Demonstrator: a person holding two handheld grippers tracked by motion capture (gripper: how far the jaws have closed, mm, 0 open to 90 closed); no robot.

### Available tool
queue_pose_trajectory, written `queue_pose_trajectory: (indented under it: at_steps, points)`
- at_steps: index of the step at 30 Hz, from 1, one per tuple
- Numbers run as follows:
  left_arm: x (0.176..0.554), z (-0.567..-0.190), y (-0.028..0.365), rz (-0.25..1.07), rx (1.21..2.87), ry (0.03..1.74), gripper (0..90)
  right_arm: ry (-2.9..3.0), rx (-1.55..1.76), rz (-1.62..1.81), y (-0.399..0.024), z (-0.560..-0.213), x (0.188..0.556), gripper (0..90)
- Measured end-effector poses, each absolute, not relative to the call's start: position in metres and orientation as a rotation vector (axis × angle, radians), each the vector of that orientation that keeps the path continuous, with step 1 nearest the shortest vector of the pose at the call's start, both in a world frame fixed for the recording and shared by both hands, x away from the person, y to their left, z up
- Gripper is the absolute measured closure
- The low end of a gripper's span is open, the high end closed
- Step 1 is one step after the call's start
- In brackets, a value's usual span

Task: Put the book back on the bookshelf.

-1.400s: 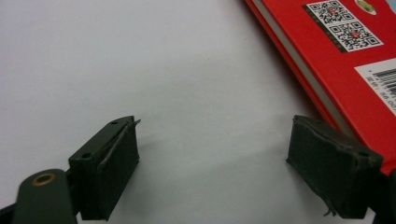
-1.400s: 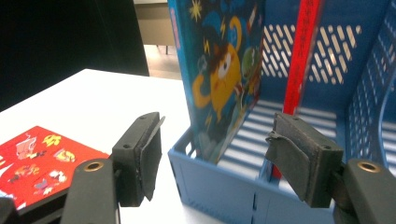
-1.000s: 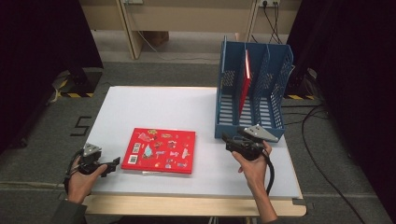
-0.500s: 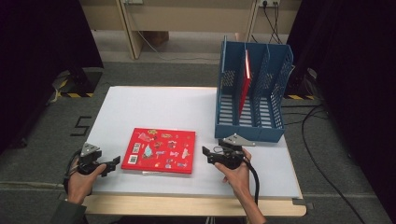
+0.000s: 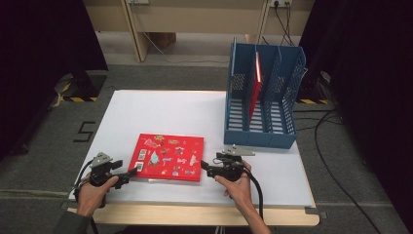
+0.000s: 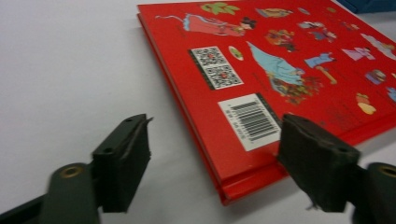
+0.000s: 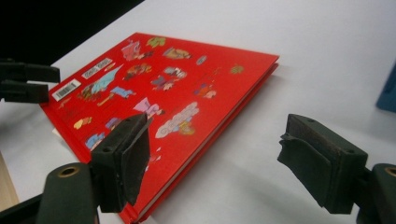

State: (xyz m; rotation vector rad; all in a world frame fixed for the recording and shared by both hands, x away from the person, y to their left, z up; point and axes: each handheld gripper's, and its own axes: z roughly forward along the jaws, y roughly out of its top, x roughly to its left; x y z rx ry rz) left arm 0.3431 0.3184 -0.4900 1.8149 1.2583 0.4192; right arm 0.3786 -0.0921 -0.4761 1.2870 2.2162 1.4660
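A red picture book lies flat near the table's front edge, its barcode at the near left corner. My left gripper is low at that corner. In the left gripper view its jaws have just been closing and straddle the corner, with the pads clear of the cover. My right gripper is at the book's front right corner. Its jaws have opened a little and stand wide, with the book's edge beside the left pad and bare table between them.
A blue file rack stands at the table's back right, a second red book upright in one slot. White table stretches behind the flat book. The front wooden edge is close to both hands.
My right gripper has moved left and down, from in front of the rack to the book's front right corner. The left hand has stayed at the book's left corner.
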Motion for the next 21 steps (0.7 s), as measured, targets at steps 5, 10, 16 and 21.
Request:
queue_pose_trajectory:
  at_steps: [5, 10, 16, 21]
  points:
    - [0.342, -0.491, 0.316, 0.363, 1.808, 1.235, 36.5, 2.239, 1.286, 1.459, -0.087, -0.478, 0.376, 25.5]
    - [0.341, -0.491, 0.312, 0.359, 1.833, 1.224, 37.7, 2.258, 1.298, 1.440, -0.083, -0.481, 0.377, 25.3]
    - [0.338, -0.489, 0.311, 0.366, 1.825, 1.245, 41.4, 2.257, 1.337, 1.437, -0.080, -0.489, 0.378, 26.9]
    - [0.336, -0.488, 0.309, 0.346, 1.835, 1.238, 44.1, 2.276, 1.329, 1.430, -0.075, -0.491, 0.379, 26.8]
